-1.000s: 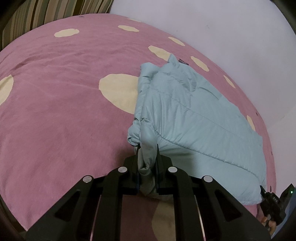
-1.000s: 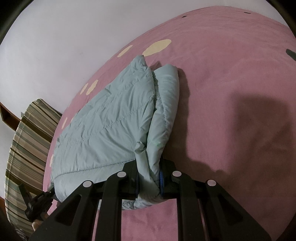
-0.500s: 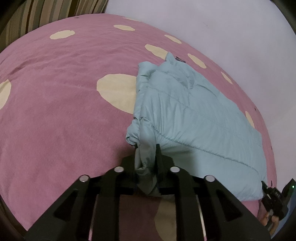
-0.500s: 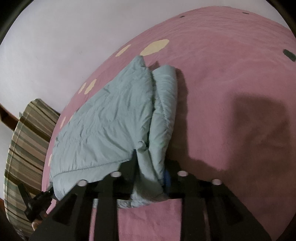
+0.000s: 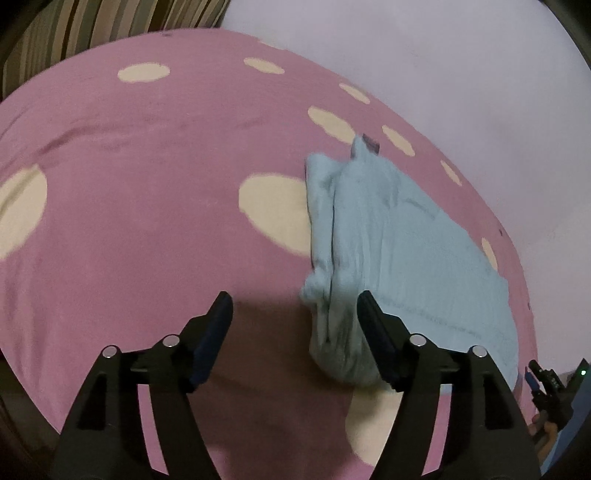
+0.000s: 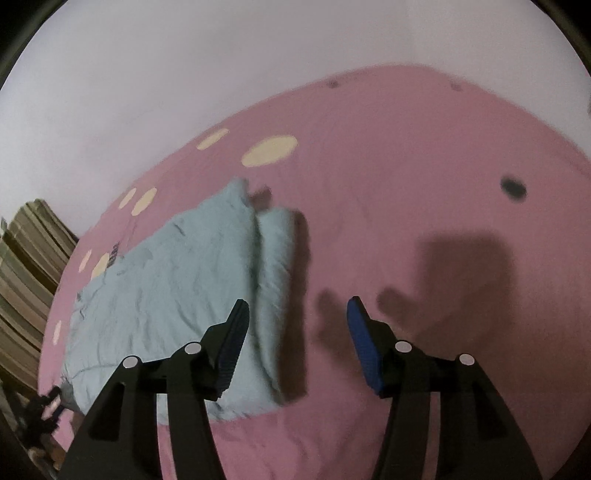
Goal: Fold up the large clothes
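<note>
A light blue padded garment (image 5: 399, 251) lies folded on the pink spotted bed cover (image 5: 140, 221). My left gripper (image 5: 294, 309) is open and empty, a little above the garment's near corner, which sits by its right finger. In the right wrist view the garment (image 6: 177, 288) lies flat, with a folded edge along its right side. My right gripper (image 6: 298, 316) is open and empty above that edge. Its left finger is over the fabric and its right finger is over the bare cover.
A white wall (image 6: 184, 74) runs along the far side of the bed. A striped cushion (image 6: 26, 266) sits at one end, also seen in the left wrist view (image 5: 92, 26). The other gripper shows small at the edge (image 5: 550, 387).
Both grippers were shut on corners of the garment. Both have opened and let go, and pulled up and back. The garment now rests on the cover.
</note>
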A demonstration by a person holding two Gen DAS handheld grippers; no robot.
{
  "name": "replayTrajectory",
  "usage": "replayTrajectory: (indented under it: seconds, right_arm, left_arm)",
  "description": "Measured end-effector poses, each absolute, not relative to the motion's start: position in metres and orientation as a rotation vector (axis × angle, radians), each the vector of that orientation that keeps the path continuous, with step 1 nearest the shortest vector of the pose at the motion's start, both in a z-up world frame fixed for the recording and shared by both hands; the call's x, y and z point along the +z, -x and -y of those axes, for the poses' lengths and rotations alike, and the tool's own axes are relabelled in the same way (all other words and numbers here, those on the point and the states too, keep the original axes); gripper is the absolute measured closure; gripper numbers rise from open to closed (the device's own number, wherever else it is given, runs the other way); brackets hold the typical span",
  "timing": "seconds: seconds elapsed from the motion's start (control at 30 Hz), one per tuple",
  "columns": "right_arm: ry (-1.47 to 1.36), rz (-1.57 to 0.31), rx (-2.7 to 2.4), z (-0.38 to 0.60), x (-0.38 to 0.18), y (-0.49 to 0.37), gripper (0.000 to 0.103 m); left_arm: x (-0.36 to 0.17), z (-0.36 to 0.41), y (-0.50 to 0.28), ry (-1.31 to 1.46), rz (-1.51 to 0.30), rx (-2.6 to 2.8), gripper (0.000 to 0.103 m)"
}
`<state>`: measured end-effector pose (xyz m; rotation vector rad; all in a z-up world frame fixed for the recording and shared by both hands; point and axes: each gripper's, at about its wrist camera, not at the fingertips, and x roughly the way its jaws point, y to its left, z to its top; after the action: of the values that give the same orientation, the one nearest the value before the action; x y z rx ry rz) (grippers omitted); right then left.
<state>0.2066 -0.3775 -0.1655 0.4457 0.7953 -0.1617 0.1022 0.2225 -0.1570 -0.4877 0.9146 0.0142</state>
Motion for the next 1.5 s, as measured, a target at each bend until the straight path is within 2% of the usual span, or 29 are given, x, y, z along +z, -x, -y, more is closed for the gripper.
replayTrajectory:
  seconds: [0.2, 0.27, 0.43, 0.77, 1.13, 1.2, 1.33, 1.37, 1.43, 1.5]
  right_arm:
    - [-0.364, -0.780, 0.013, 0.311, -0.147, -0.243, 0.049]
    - [-0.322, -0.781, 0.077, 0.278, -0.146, -0.260, 0.057]
    - [-0.267, -0.816, 0.176, 0.214, -0.150, -0.295, 0.066]
    - [-0.172, -0.932, 0.131, 0.170, -0.194, -0.327, 0.066]
    - [-0.102, -0.948, 0.104, 0.156, -0.213, -0.333, 0.066]
    - [-0.092, -0.939, 0.100, 0.155, -0.214, -0.332, 0.066]
    - [-0.082, -0.932, 0.094, 0.154, -0.215, -0.332, 0.066]
    - [-0.081, -0.932, 0.095, 0.154, -0.214, -0.332, 0.066]
    - [-0.081, -0.932, 0.094, 0.154, -0.214, -0.333, 0.066]
    - [-0.079, -0.929, 0.092, 0.153, -0.215, -0.333, 0.066]
  left_arm:
    - [-0.149, -0.218, -0.138, 0.454, -0.922, -0.050, 0.024]
    - [-0.152, -0.215, -0.150, 0.443, -0.942, -0.058, 0.024]
    - [-0.156, -0.203, -0.174, 0.388, -0.970, -0.091, 0.024]
    - [-0.165, -0.193, -0.209, 0.316, -1.028, -0.121, 0.024]
    - [-0.190, -0.187, -0.231, 0.310, -1.115, -0.168, 0.025]
    - [-0.191, -0.180, -0.231, 0.274, -1.112, -0.178, 0.031]
    - [-0.191, -0.173, -0.231, 0.267, -1.117, -0.224, 0.056]
    - [-0.190, -0.172, -0.230, 0.273, -1.117, -0.230, 0.059]
    - [-0.186, -0.170, -0.229, 0.280, -1.111, -0.247, 0.076]
    - [-0.177, -0.165, -0.226, 0.267, -1.098, -0.250, 0.083]
